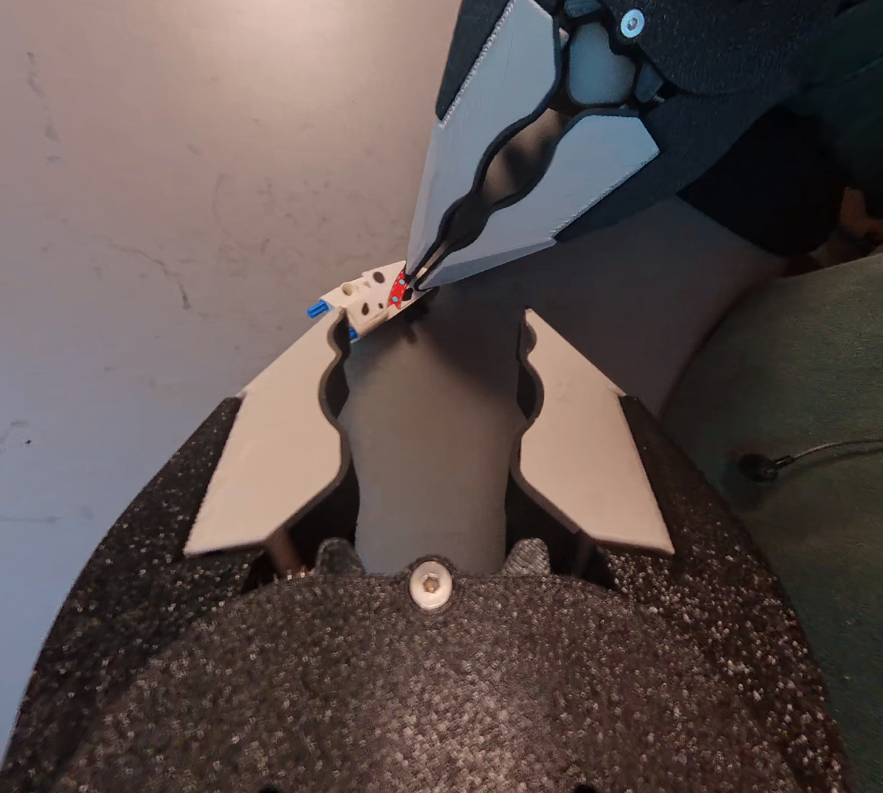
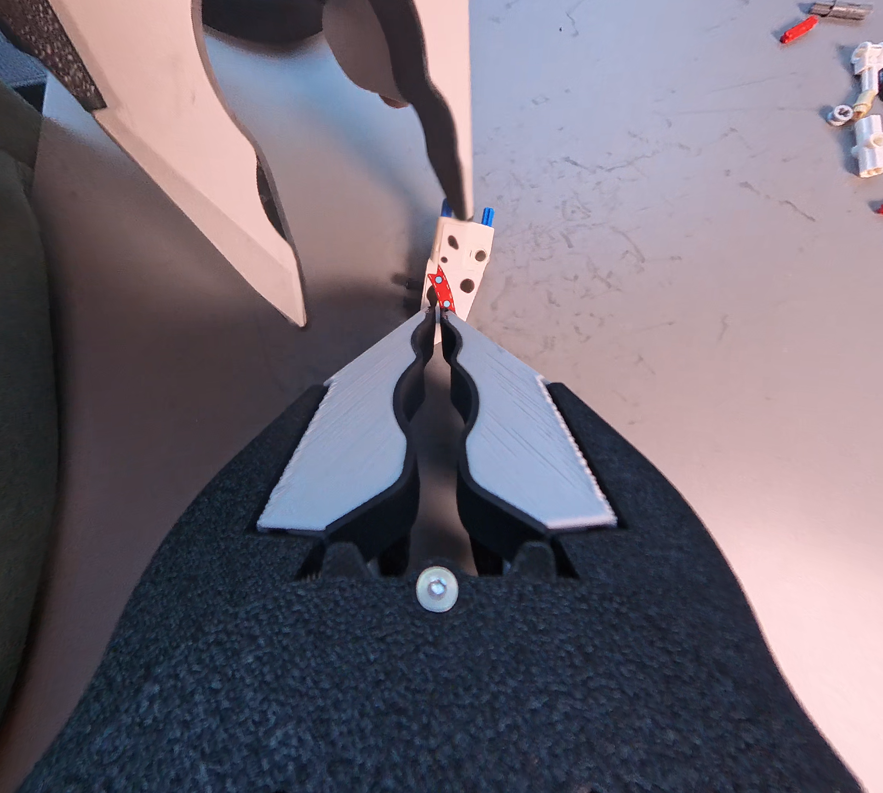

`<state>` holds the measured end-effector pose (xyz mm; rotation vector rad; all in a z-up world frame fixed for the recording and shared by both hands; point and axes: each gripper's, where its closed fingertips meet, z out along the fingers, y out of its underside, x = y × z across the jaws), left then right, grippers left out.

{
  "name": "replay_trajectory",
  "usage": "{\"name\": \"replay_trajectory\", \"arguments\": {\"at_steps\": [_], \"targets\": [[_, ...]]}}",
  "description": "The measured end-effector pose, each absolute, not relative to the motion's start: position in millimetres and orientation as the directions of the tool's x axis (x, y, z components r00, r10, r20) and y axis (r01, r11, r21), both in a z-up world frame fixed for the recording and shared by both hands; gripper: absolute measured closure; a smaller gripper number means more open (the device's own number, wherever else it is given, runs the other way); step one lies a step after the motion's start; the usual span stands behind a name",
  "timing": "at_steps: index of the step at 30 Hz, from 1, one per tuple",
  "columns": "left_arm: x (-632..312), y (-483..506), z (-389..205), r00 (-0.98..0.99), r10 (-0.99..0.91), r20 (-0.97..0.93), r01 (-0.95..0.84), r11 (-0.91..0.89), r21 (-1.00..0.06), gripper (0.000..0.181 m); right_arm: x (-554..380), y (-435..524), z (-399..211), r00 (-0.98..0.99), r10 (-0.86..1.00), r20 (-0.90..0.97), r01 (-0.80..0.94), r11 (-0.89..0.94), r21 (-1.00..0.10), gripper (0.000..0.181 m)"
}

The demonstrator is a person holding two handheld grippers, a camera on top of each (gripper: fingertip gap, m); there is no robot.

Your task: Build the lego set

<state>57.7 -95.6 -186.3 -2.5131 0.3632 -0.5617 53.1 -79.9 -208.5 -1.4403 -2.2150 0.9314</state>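
One white lego panel (image 2: 459,261), red-striped, blue pins | right tool (image 2: 438,315) pinching it | left tool (image 1: 432,316) spread

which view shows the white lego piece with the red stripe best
The right wrist view: the white lego piece faces the camera, showing its holes, red stripe and blue pins. The left wrist view shows it smaller, tilted, partly hidden behind a fingertip.
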Motion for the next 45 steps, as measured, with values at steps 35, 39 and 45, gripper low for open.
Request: {"name": "replay_trajectory", "arguments": {"at_steps": [35,39,45], "targets": [[50.4,-57.4,-158.4,0.53,-0.569,-0.629,-0.748,0.036,-0.663,0.155,65.9,-54.6,-158.4,-0.394,0.839,-0.375,0.543,-0.117,-0.832,0.151],[55.1,-46.6,-133.8,0.474,-0.456,-0.753,-0.796,0.143,-0.588,0.154,63.9,-55.5,-129.2,-0.426,0.758,-0.494,0.454,-0.293,-0.842,0.175],[67.8,-51.8,-116.4,0.669,-0.722,-0.176,-0.303,-0.049,-0.952,0.132,70.9,-49.4,-103.4,-0.474,0.794,-0.381,0.304,-0.259,-0.917,0.18]]}}
